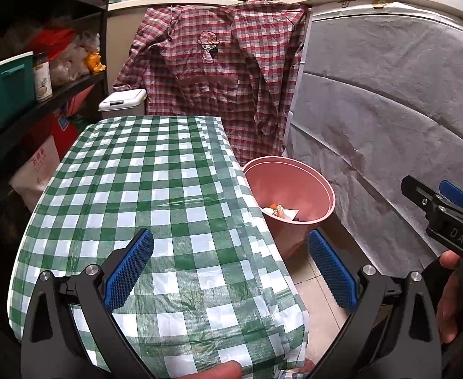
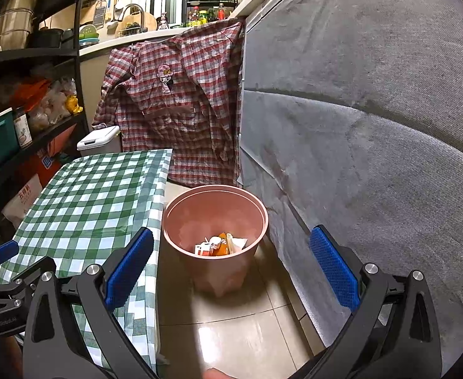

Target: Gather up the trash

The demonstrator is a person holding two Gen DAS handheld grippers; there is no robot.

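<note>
Left gripper (image 1: 230,265) over the desk (image 1: 155,189), which is covered in green-and-white check cloth; fingers (image 1: 130,271) spread wide, nothing between them. Right gripper (image 2: 231,265) over the tiled floor (image 2: 247,331), fingers (image 2: 334,268) likewise spread and empty. Pink bin (image 2: 215,221) stands on the floor ahead of the right fingers, just beside the desk edge and near the grey fabric cover (image 2: 373,126). Trash (image 2: 220,244) lies at the bin bottom: white, orange and red scraps. From the left fingers, the bin sits ahead and to the right. Plaid shirt (image 1: 218,72) hangs beyond the bin.
</note>
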